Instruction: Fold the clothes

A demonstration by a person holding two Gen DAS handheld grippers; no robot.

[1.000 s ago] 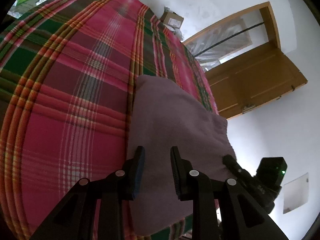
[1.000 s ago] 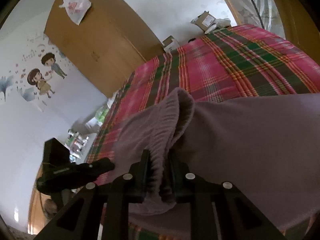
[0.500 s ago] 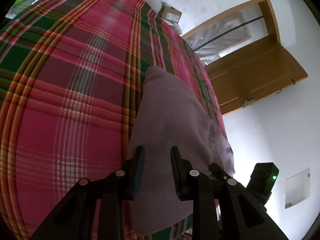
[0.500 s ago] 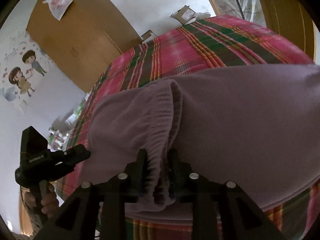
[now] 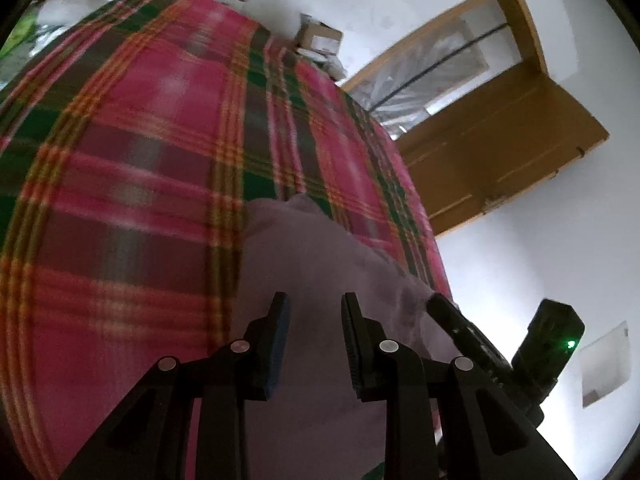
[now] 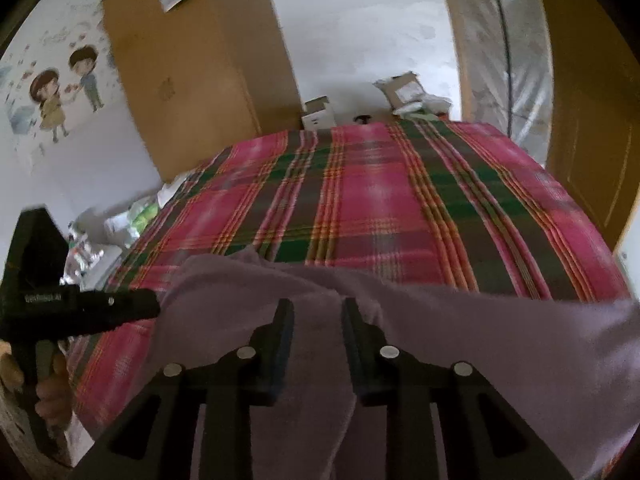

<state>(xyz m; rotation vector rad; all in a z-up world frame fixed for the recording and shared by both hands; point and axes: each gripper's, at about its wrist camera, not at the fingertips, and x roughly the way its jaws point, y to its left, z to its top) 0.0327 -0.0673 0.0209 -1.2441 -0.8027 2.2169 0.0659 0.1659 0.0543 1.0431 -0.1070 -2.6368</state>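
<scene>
The right gripper (image 6: 316, 312) has let go: half a second ago its fingers were clamped on the gathered, ribbed edge of the mauve garment (image 6: 460, 344), and now they stand apart with the cloth lying slack between and under them. The raised bunch of fabric it was holding up has dropped and flattened. The left gripper (image 5: 314, 312) is as it was, fingers apart and holding nothing, poised over the garment's near end. To my eye this means one fold has just been laid down and released, so the next move would be to smooth it or take a new grip.

The garment lies on the plaid bedspread (image 6: 380, 200) along the bed's near edge, reaching toward the near right corner, well short of the far edge. It is a soft, fleecy, dull purple piece, lying mostly flat with a low ridge near the right gripper. Both views are somewhat motion-blurred.
</scene>
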